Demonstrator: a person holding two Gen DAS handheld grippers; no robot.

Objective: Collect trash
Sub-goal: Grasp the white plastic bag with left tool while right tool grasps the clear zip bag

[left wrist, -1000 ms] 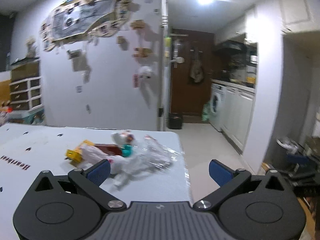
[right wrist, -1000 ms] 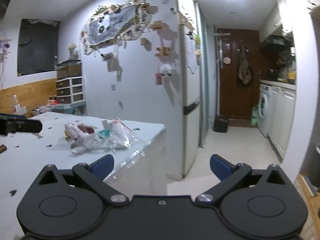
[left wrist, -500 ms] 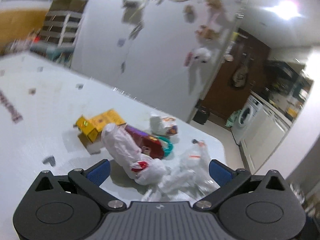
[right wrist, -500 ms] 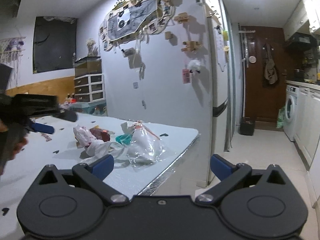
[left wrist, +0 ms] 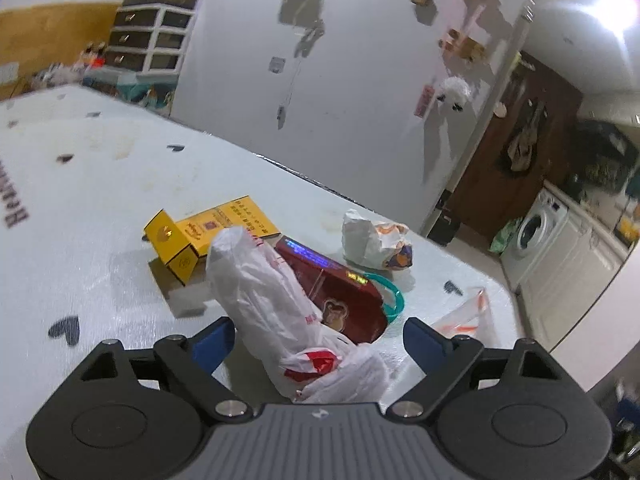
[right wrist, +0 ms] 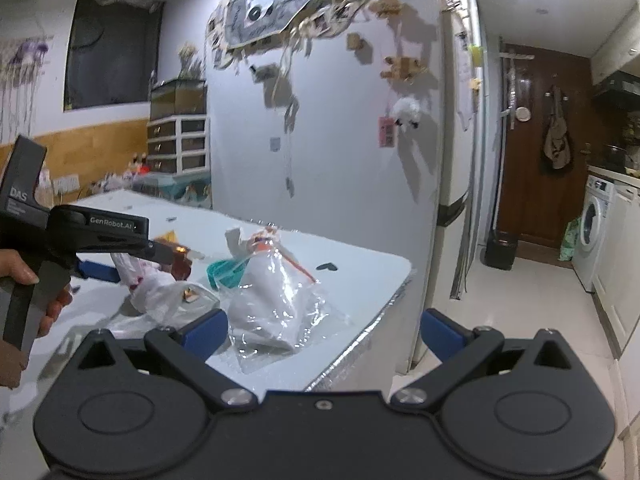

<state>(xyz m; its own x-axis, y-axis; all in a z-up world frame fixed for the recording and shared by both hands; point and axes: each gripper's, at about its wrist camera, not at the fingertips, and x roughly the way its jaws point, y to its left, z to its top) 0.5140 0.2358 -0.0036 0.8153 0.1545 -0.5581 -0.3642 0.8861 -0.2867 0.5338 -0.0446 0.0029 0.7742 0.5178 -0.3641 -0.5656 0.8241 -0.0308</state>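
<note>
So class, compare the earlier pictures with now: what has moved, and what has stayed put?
The left gripper came down over the trash, its jaws just closing around the white plastic bag, not yet gripping. The right gripper neared the clear bag, open. The trash on the table lies unmoved.

It was a lived-in home, an open room running into a small kitchen. A white washing machine (right wrist: 596, 232) stood under a counter beside pale cabinets (right wrist: 624, 264), and a dark wooden entrance door (right wrist: 540, 152) closed off the tiled hallway, with a bag (right wrist: 557, 144) hanging on it. A tall fridge (right wrist: 456, 128) stood by the wall, which carried a collage of photos (right wrist: 280, 4) and small ornaments. Further back, a set of drawers (right wrist: 178, 144) sat against wood panelling. A pale tabletop (left wrist: 100, 184) printed with little hearts held household litter.
</note>
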